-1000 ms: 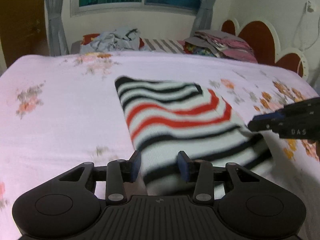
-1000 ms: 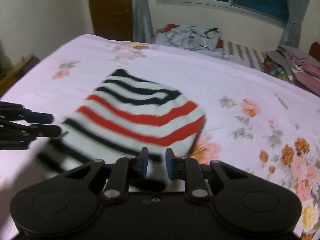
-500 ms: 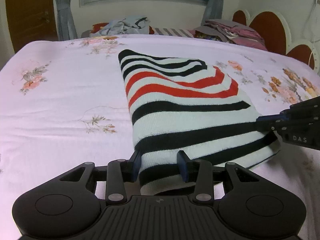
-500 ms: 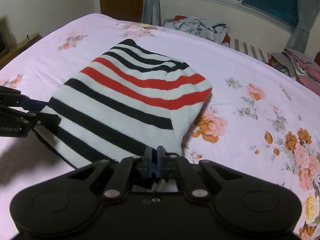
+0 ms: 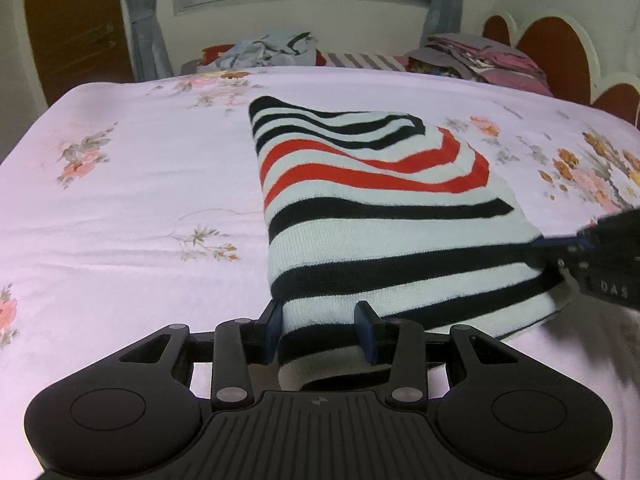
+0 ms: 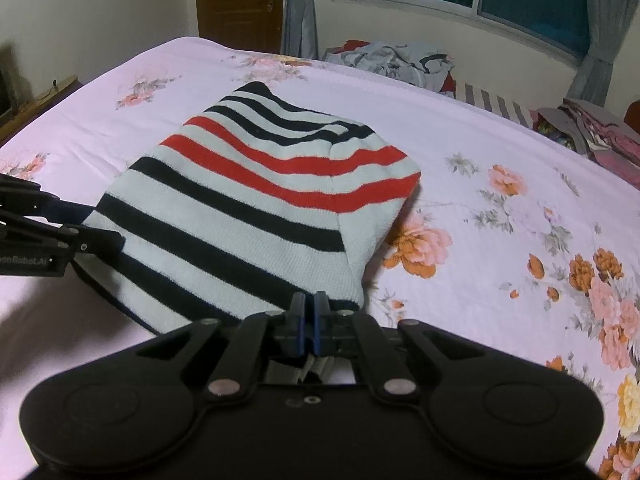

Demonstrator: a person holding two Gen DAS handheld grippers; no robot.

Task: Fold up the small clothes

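A white knit garment with black and red stripes [image 5: 372,208] lies folded on the pink floral bed; it also shows in the right wrist view [image 6: 256,208]. My left gripper [image 5: 320,330] is open, its fingers standing either side of the garment's near left corner. My right gripper [image 6: 307,324] is shut on the garment's near right corner, and it shows at the right edge of the left wrist view [image 5: 576,248]. The left gripper shows at the left edge of the right wrist view [image 6: 60,232].
The bed sheet [image 5: 120,200] spreads wide to the left and far side. A heap of loose clothes [image 5: 272,50] and a stack of folded clothes [image 5: 480,56] lie at the far edge under the window. A red headboard [image 5: 560,52] stands at the right.
The garment was swung down and now lies flat on the bed. My right gripper closed on its corner. My left gripper's fingers stay apart around the other corner.
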